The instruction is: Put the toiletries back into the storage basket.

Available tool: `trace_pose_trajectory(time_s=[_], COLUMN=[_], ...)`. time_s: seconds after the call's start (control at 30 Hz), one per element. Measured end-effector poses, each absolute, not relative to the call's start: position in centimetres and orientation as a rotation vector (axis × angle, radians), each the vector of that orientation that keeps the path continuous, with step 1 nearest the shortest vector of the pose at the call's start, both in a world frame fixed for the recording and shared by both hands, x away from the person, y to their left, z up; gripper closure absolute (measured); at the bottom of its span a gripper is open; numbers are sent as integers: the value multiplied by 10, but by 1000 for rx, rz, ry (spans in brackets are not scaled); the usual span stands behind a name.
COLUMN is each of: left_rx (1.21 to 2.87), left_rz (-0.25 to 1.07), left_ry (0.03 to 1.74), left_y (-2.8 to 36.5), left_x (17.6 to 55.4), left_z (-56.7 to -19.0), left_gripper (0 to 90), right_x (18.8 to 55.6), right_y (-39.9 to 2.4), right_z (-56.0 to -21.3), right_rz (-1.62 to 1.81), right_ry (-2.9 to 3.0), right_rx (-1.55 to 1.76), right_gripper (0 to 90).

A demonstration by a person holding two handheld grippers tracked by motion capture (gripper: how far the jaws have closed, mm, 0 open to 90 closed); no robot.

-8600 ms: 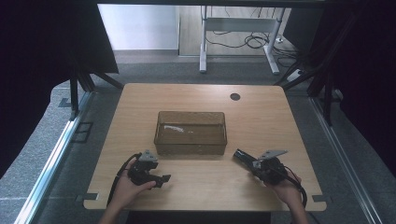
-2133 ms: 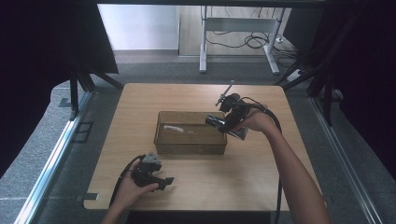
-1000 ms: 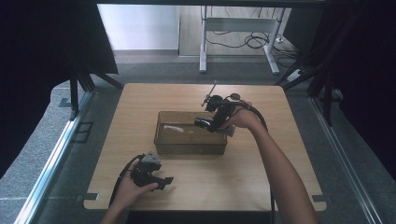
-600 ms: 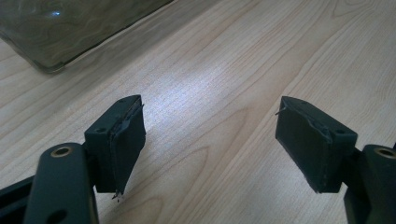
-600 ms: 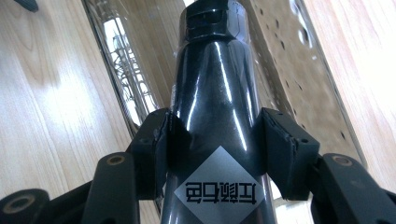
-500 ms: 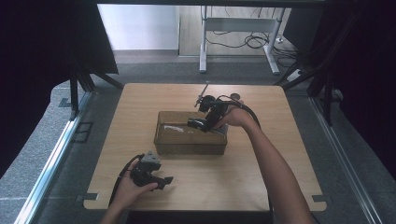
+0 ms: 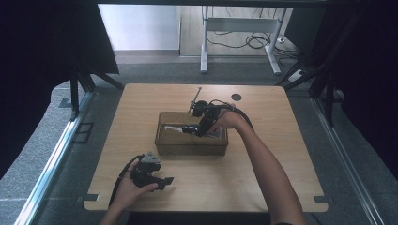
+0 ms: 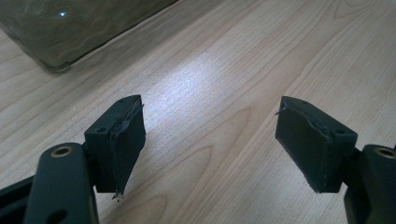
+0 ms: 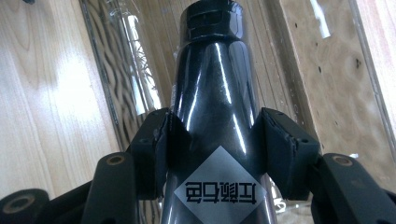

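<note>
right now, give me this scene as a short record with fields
right gripper: jaws shut on a dark glossy bottle, over the clear bin
bottle label: grey diamond with dark characters
bin contents: hard to tell, something pale at its left end
left gripper: jaws open, nothing between them, low over the table

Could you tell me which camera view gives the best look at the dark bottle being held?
The right gripper view: the dark bottle is close up between the right gripper pads, label and cap clear. The high view shows it small over the clear bin. The left gripper view shows a bin corner.
</note>
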State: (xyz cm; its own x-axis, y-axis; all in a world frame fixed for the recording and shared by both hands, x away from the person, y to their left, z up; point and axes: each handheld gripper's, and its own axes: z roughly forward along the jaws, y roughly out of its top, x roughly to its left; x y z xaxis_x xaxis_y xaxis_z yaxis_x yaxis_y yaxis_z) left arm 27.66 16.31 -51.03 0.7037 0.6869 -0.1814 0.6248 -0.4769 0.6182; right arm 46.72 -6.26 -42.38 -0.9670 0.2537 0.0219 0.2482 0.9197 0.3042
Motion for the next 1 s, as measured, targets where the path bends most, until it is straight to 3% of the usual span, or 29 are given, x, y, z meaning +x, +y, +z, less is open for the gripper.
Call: trace_pose_trajectory(time_s=[1.0], left_rx=[2248], left_rz=[112], left_ry=[995], left_y=[162], left_x=[277], left_z=[-512], left_gripper=[245], right_x=[476], right_y=[-73], right_z=[-475], right_rz=[421], right_ry=[3133], right_rx=[352], right_gripper=[452])
